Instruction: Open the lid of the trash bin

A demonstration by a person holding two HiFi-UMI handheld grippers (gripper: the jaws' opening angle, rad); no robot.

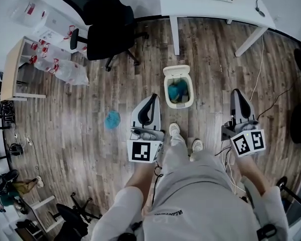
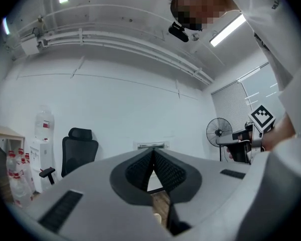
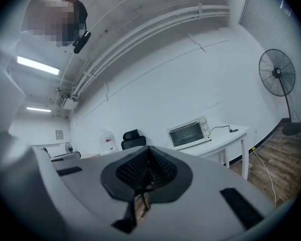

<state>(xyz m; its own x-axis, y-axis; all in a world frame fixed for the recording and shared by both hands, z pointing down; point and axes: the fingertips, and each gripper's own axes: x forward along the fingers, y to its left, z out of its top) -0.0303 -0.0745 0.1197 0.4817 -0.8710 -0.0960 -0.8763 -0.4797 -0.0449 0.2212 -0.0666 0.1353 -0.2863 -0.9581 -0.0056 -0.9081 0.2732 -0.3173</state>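
The trash bin is standing mid-floor, just ahead of the person's shoes, its lid seemingly tilting up already. The left gripper and right gripper are hovering pinched closed and empty. A careless nudge risks dropping the lid shut.

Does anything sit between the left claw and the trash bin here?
Nothing visible does: only bare floor separates the left claw from the trash bin. The blue object lies off to the claw's left, out of the path.
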